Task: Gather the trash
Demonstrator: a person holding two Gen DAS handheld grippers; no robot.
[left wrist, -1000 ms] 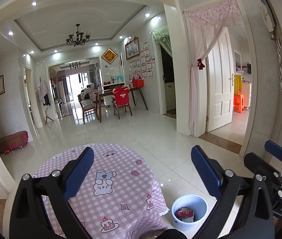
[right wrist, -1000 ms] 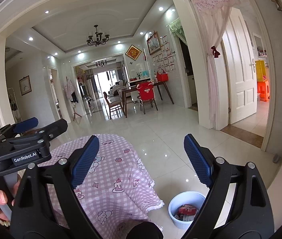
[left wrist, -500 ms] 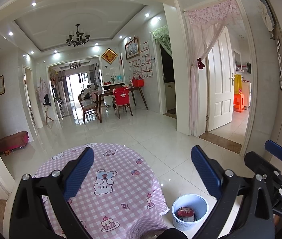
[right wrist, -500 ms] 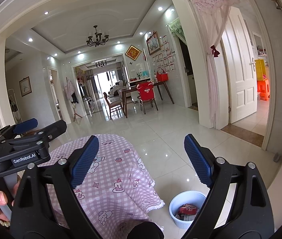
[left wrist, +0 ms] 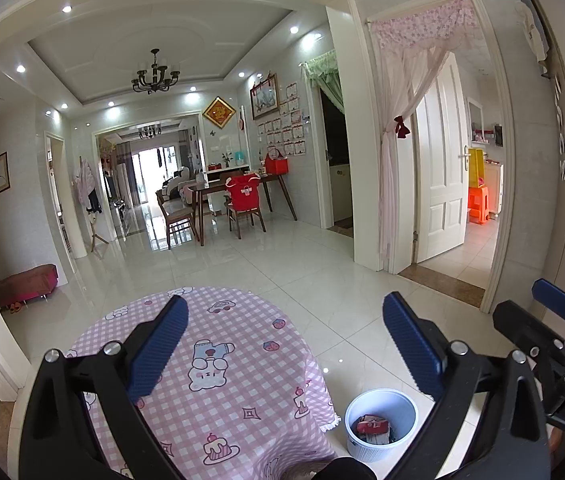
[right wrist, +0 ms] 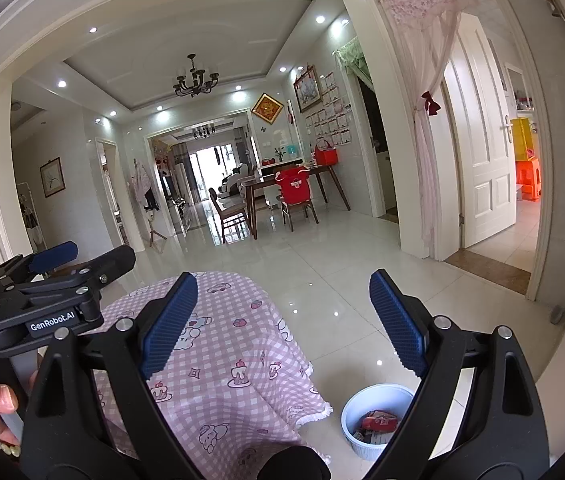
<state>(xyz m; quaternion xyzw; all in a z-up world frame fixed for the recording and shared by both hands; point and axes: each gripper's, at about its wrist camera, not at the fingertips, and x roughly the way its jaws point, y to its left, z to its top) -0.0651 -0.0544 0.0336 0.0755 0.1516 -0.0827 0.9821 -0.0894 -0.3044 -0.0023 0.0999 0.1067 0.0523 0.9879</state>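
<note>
Below open right gripper (right wrist: 282, 324): bin (right wrist: 354, 440) holding trash (right wrist: 378, 422).

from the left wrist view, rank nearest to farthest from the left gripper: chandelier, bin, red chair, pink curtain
1. bin: on the floor just below the left gripper, by its right finger.
2. pink curtain: right side, tied back at the doorway past the near floor.
3. red chair: centre, at the dining table down the room.
4. chandelier: on the ceiling, upper left; about as deep as the chair, so those two are close.
</note>
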